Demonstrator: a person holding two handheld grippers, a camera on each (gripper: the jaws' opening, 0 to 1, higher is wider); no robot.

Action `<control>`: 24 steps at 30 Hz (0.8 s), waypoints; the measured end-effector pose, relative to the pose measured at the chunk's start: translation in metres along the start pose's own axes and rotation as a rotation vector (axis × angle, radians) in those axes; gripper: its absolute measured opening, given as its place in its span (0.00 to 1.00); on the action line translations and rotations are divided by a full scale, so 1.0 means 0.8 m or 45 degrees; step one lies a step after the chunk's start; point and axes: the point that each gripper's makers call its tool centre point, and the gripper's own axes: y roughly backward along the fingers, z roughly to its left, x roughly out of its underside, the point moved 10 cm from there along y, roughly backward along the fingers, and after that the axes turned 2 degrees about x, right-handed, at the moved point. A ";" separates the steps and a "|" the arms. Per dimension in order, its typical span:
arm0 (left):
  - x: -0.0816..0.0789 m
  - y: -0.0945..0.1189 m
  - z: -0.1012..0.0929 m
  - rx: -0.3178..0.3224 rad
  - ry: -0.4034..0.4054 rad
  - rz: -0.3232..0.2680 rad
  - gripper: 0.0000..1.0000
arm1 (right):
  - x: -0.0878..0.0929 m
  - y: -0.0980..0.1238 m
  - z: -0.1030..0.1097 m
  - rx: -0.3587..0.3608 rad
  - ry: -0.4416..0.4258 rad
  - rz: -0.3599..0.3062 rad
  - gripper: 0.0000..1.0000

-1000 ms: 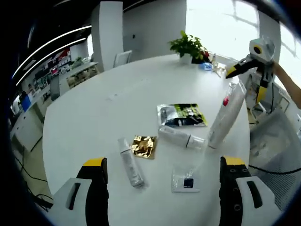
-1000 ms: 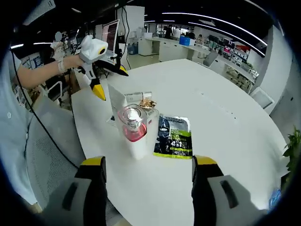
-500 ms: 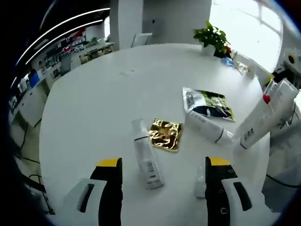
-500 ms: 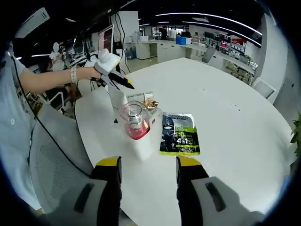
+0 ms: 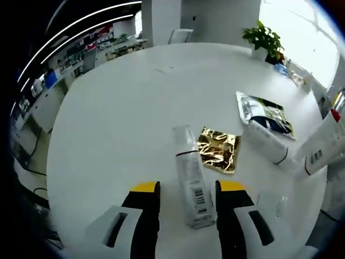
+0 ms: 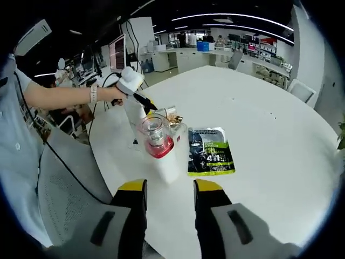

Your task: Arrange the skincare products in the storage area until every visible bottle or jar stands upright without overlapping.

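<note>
Left claw [image 5: 184, 195] jaws straddle lying clear bottle [image 5: 191, 175] lower centre, contact unclear; right claw [image 6: 166, 189] narrowed before upright white tube [image 6: 161, 154] on bench [image 6: 269, 135], not grasping

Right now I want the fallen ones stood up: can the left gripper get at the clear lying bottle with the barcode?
Probably yes: the clear lying bottle lies between the left gripper's open jaws, nothing across it.

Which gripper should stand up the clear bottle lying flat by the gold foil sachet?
Left. The left gripper already has its open jaws either side of the lying clear bottle; the right gripper faces the upright red-capped white bottle instead.
</note>
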 end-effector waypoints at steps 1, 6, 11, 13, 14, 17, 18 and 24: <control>0.000 -0.002 -0.001 0.007 0.005 0.007 0.35 | 0.001 0.000 0.001 0.001 -0.003 0.002 0.35; 0.001 -0.005 -0.001 -0.020 -0.006 0.015 0.30 | 0.004 -0.002 0.005 -0.012 -0.019 -0.014 0.30; 0.000 -0.007 -0.001 -0.055 -0.021 -0.017 0.19 | 0.005 -0.001 0.006 -0.018 -0.045 -0.045 0.26; 0.001 -0.006 -0.002 -0.048 -0.006 -0.025 0.18 | 0.006 -0.001 0.007 -0.017 -0.054 -0.044 0.25; 0.001 -0.006 -0.003 -0.049 -0.005 -0.028 0.18 | 0.007 -0.001 0.007 -0.016 -0.057 -0.044 0.25; 0.001 -0.004 -0.006 -0.071 -0.034 -0.020 0.18 | 0.008 -0.001 0.011 -0.007 -0.053 -0.043 0.23; 0.003 -0.002 -0.007 -0.078 -0.050 -0.011 0.17 | 0.008 -0.001 0.011 -0.009 -0.055 -0.046 0.22; 0.013 0.019 -0.014 -0.042 -0.047 -0.021 0.16 | 0.014 -0.004 0.019 -0.047 -0.088 -0.078 0.20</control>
